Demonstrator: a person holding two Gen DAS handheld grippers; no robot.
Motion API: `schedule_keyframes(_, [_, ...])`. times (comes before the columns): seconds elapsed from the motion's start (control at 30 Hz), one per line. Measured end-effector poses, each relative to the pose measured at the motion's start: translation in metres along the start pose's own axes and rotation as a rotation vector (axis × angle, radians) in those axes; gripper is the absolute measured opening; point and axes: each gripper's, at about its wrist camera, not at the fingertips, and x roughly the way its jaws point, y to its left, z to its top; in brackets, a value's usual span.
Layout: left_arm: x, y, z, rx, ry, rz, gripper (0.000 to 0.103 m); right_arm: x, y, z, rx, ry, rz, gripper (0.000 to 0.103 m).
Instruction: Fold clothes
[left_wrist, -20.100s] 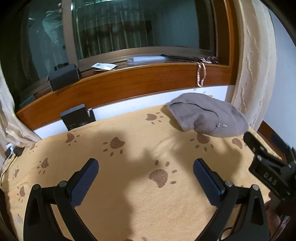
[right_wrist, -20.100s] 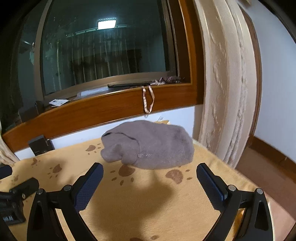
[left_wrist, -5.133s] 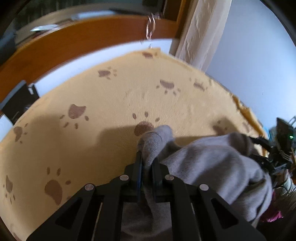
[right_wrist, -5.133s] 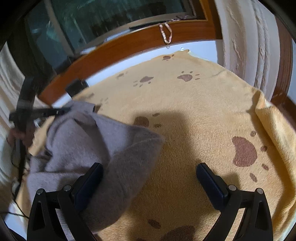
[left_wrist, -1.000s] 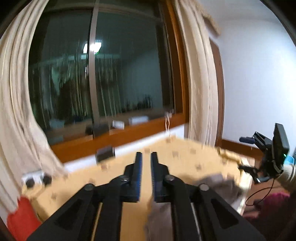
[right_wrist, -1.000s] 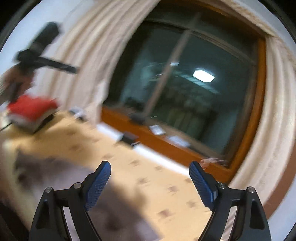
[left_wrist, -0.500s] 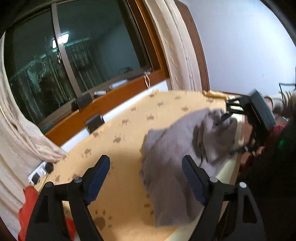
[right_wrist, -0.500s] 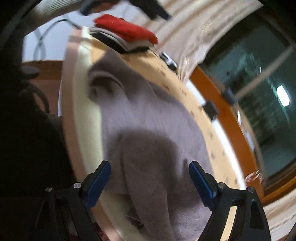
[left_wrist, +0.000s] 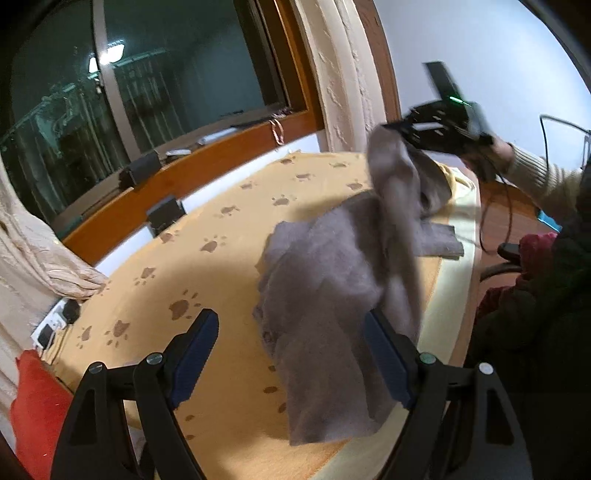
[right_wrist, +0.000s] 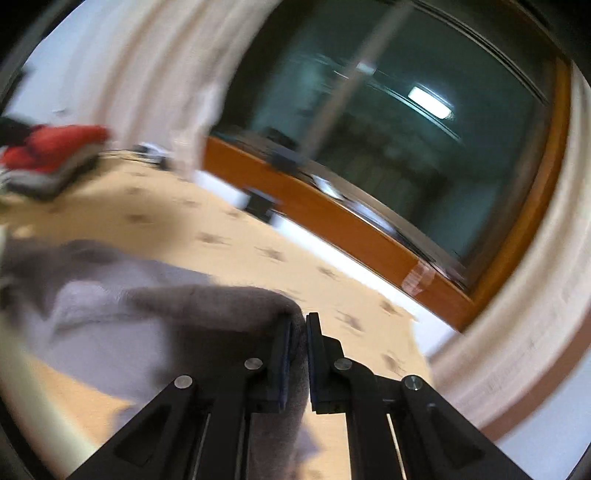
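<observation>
left wrist view: left claw (left_wrist: 291, 354), jaws spread wide, nothing between them; blue padded fingertips (left_wrist: 194, 352) hang above the near edge of the bed (left_wrist: 452, 291). bed cover: yellow blanket (left_wrist: 207, 288) with brown paw prints. grey knit garment (left_wrist: 332, 295), lying rumpled on the right half of the blanket, its near end reaching the mattress edge and passing in front of the right fingertip. one part of the garment is lifted up at far right, hanging from the right claw (left_wrist: 397, 129), which a hand (left_wrist: 491, 155) in a cream ribbed sleeve holds above the bed's far right corner. far side: wooden window sill (left_wrist: 207, 158) with small items on it, dark window (left_wrist: 155, 85), cream curtains (left_wrist: 347, 70) at either side. red folded item (left_wrist: 33, 410) at the near left.

right wrist view, blurred: right claw (right_wrist: 298, 354), jaws pressed together, pinching a fold of the grey knit garment (right_wrist: 155, 317); the cloth trails away to the left and down onto the yellow blanket (right_wrist: 229, 251). red folded item (right_wrist: 55, 142) atop a small stack at far left. wooden window sill (right_wrist: 332, 225) and dark window (right_wrist: 388, 125) beyond, with a ceiling lamp mirrored in the glass; curtains (right_wrist: 147, 85) left and right.
</observation>
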Motion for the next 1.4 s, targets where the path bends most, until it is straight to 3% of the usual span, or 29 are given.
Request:
schedule_keyframes(0.1, [0.008, -0.005, -0.006, 0.020, 0.031, -0.029, 0.084, 0.036, -0.035, -0.024, 0.102, 0.113, -0.077, 0.009])
schedule_keyframes(0.23, [0.014, -0.014, -0.013, 0.015, 0.056, -0.083, 0.085, 0.067, -0.058, -0.062, 0.201, 0.238, -0.069, 0.009])
schedule_keyframes(0.37, [0.013, -0.024, -0.014, -0.053, 0.052, -0.194, 0.085, 0.048, -0.054, -0.063, 0.220, 0.164, 0.017, 0.009])
schedule_keyframes(0.47, [0.013, -0.042, -0.017, -0.021, 0.070, -0.218, 0.086, 0.035, -0.051, -0.064, 0.234, 0.109, 0.082, 0.011])
schedule_keyframes(0.5, [0.014, -0.048, -0.019, -0.002, 0.085, -0.215, 0.086, 0.030, -0.050, -0.064, 0.239, 0.091, 0.103, 0.018])
schedule_keyframes(0.57, [0.018, -0.059, -0.023, 0.035, 0.115, -0.210, 0.086, 0.016, -0.044, -0.059, 0.233, 0.045, 0.155, 0.055])
schedule_keyframes(0.6, [0.021, -0.064, -0.025, 0.047, 0.129, -0.210, 0.086, 0.011, -0.040, -0.056, 0.230, 0.021, 0.184, 0.087])
schedule_keyframes(0.63, [0.024, -0.069, -0.027, 0.058, 0.143, -0.209, 0.086, 0.004, -0.034, -0.053, 0.229, -0.010, 0.227, 0.092])
schedule_keyframes(0.73, [0.033, -0.077, -0.031, 0.074, 0.175, -0.196, 0.086, -0.019, -0.011, -0.043, 0.222, -0.093, 0.383, 0.092])
schedule_keyframes(0.83, [0.038, -0.081, -0.033, 0.106, 0.189, -0.182, 0.086, -0.028, 0.033, -0.031, 0.215, -0.112, 0.720, 0.092])
schedule_keyframes(0.93, [0.038, -0.083, -0.035, 0.134, 0.191, -0.165, 0.086, -0.027, 0.079, -0.024, 0.196, -0.061, 0.973, 0.091])
schedule_keyframes(0.97, [0.038, -0.084, -0.036, 0.140, 0.189, -0.160, 0.086, -0.025, 0.096, -0.021, 0.187, -0.033, 1.044, 0.088])
schedule_keyframes(1.0, [0.037, -0.084, -0.037, 0.145, 0.186, -0.157, 0.086, -0.022, 0.112, -0.017, 0.177, -0.006, 1.110, 0.074])
schedule_keyframes(1.1, [0.033, -0.082, -0.040, 0.152, 0.172, -0.145, 0.086, -0.004, 0.141, -0.010, 0.168, 0.084, 1.182, 0.033])
schedule_keyframes(1.2, [0.029, -0.081, -0.044, 0.156, 0.156, -0.143, 0.086, 0.019, 0.162, -0.011, 0.173, 0.175, 1.228, 0.031])
schedule_keyframes(1.4, [0.027, -0.073, -0.052, 0.140, 0.137, -0.147, 0.086, 0.037, 0.191, -0.013, 0.172, 0.269, 1.320, 0.031])
